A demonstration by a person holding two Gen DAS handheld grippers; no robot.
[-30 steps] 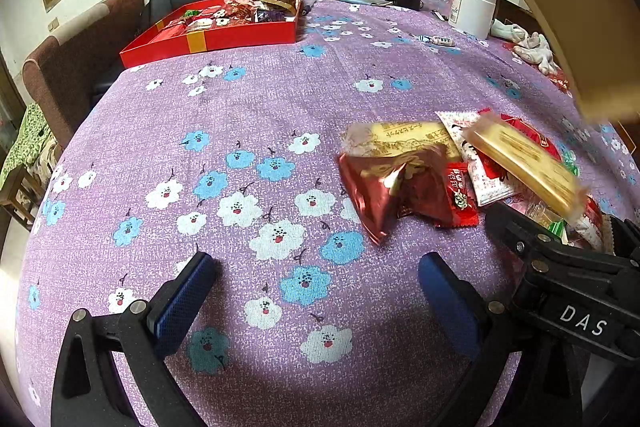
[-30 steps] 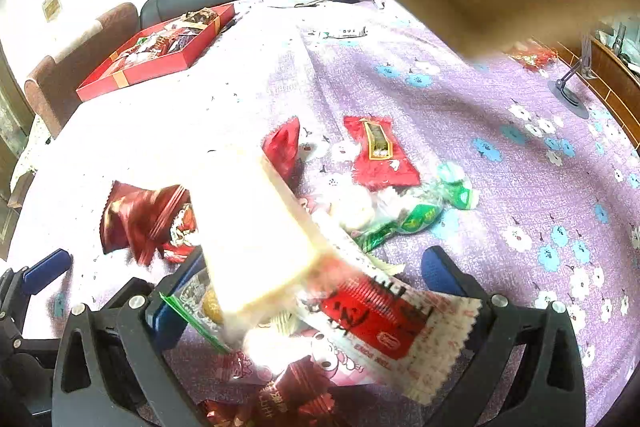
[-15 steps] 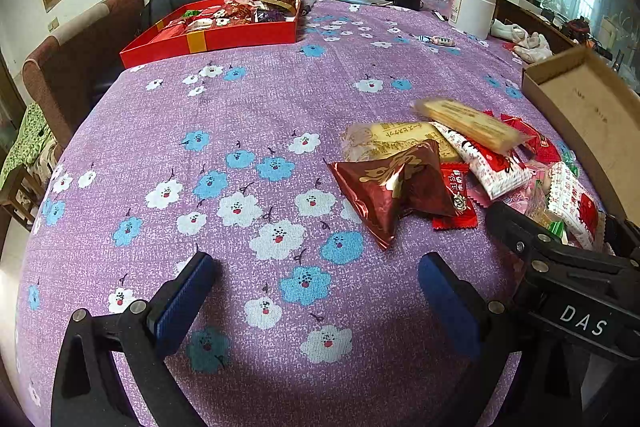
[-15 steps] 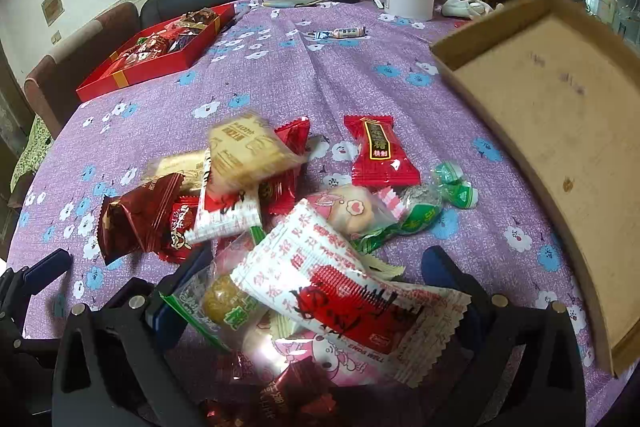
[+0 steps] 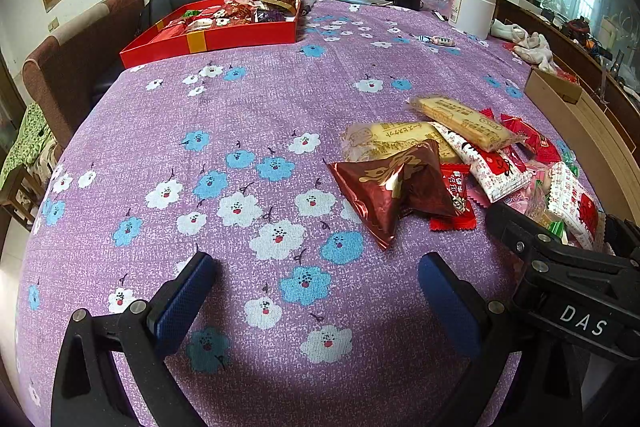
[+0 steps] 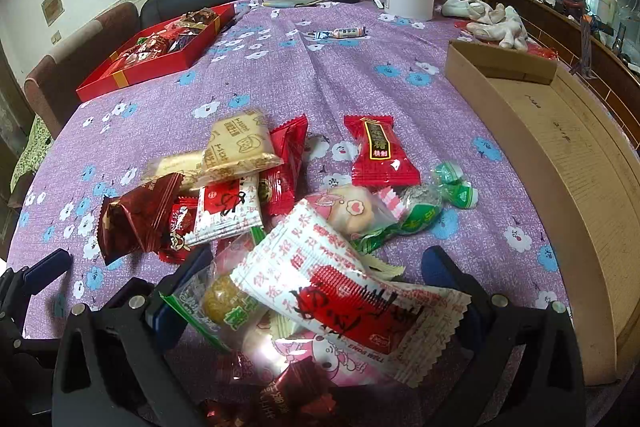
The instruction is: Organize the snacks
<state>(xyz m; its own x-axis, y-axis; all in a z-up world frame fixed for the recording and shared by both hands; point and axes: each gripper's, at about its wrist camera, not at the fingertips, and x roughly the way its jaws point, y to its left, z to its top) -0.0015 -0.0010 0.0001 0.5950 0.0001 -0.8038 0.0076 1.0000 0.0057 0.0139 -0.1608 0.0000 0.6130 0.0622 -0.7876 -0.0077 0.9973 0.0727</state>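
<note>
Shiny wrappers point(image 6: 248, 195) lie heaped beside the cardboard tray point(image 6: 520, 131) for sorting — your left gripper point(image 5: 316, 283) and right gripper point(image 6: 316, 279) both gape wide, holding nothing.

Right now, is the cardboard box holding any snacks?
No. The cardboard box shows only bare floor; the snacks lie on the tablecloth beside it.

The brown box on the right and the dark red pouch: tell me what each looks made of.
The brown box looks like plain matte cardboard: flat tan walls, dull unprinted surface, faint pen marks inside. The dark red pouch looks like glossy metallic foil or film: sharp creases, bright glints, crimped serrated edge.
</note>
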